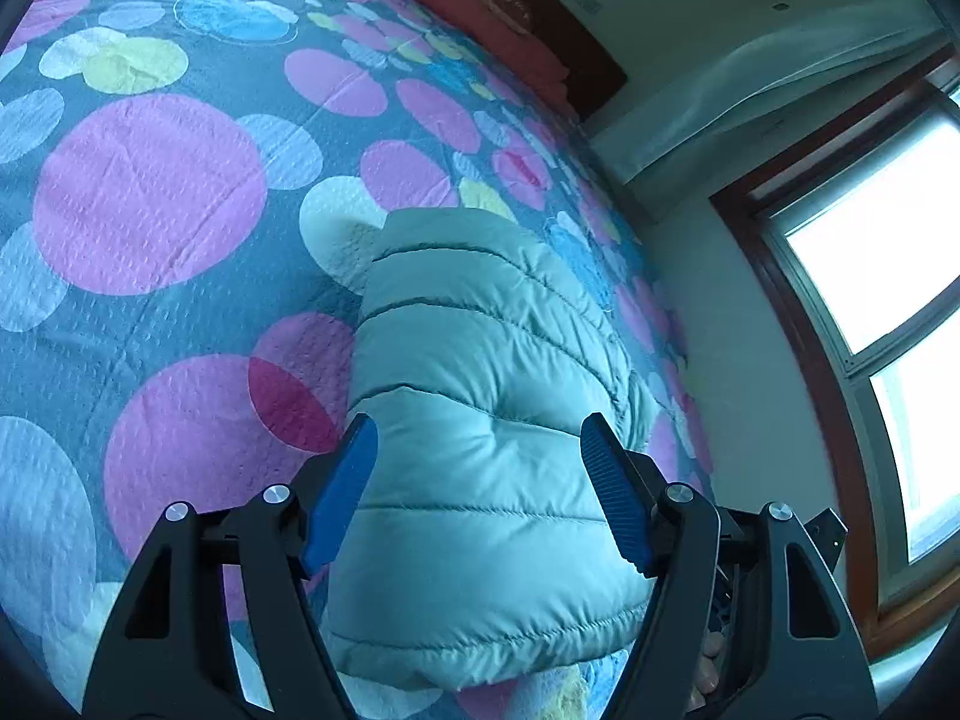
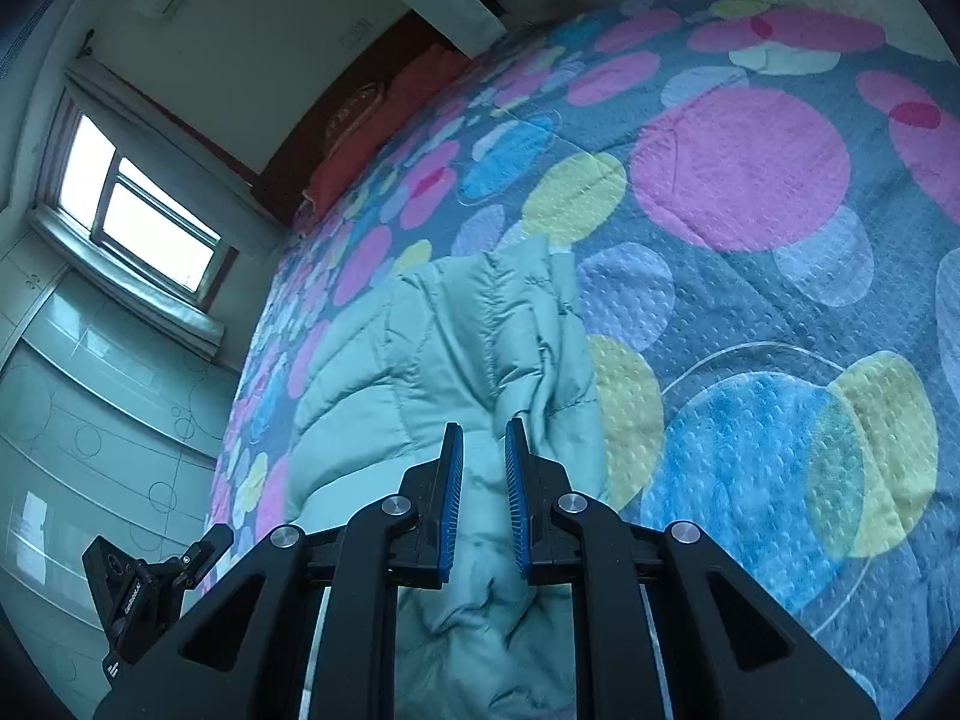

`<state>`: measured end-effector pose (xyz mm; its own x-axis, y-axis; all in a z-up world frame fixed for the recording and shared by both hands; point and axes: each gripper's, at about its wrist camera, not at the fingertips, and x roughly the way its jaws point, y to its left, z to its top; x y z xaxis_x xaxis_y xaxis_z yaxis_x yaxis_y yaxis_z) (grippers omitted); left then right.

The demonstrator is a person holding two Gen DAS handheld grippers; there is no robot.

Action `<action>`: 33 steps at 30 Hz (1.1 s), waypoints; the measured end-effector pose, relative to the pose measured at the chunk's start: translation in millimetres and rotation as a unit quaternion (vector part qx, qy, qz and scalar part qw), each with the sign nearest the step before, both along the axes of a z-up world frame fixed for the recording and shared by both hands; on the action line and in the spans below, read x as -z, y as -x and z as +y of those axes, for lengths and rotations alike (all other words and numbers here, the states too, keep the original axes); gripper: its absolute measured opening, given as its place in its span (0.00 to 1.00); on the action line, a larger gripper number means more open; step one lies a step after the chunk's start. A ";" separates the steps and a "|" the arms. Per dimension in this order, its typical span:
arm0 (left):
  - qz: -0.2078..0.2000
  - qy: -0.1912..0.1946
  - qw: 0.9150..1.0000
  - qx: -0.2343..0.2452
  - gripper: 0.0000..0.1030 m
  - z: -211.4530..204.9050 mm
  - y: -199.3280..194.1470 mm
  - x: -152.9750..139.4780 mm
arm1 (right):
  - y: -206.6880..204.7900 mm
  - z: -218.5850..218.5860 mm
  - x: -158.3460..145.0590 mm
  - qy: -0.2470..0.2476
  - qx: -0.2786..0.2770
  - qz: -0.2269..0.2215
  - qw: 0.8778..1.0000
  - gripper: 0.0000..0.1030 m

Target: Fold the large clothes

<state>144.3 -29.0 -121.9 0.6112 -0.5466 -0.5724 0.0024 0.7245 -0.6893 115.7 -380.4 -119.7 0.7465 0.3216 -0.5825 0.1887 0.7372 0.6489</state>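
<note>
A: Where does the puffer jacket lie from each tool?

B: It lies on the bedspread, its long axis running from the grippers toward the red pillows. The left gripper hangs over the jacket's near end, jaws spread wide with the padded bulk between them, nothing gripped. The right gripper is over the jacket's crumpled near edge, jaws drawn nearly together with only a slim gap. I can't tell whether cloth is pinched there.

A: Which is nearer?

B: Both are right over it, so I can't rank them.

A: Materials?

B: The jacket is pale green, quilted in puffy ribs, slick-looking and likely springy. The bedspread is dimpled cotton with big coloured circles.
</note>
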 end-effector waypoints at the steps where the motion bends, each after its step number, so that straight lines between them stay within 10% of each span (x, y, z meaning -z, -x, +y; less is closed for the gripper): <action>1: -0.003 0.003 1.000 0.003 0.68 -1.5 3.9 -1.3 | 7.6 3.7 -6.2 0.001 -0.005 -0.010 1.000 0.15; 12: 0.089 -0.033 0.995 0.011 0.68 -18.9 3.6 57.6 | 14.4 33.5 52.3 -0.006 -0.055 0.058 0.997 0.09; 17: 0.070 -0.071 0.995 0.022 0.67 -25.6 4.6 60.4 | 12.2 34.7 66.8 -0.002 -0.056 0.056 0.997 0.09; 33: 0.031 -0.029 0.999 0.008 0.60 -27.7 -62.0 0.0 | -51.6 15.0 -19.3 0.018 -0.036 -0.016 0.999 0.15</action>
<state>206.3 -56.7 -121.9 0.5645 -0.5215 -0.6398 -0.0266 0.7632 -0.6456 167.3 -365.4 -100.4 0.7406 0.3542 -0.5710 0.1138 0.7714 0.6261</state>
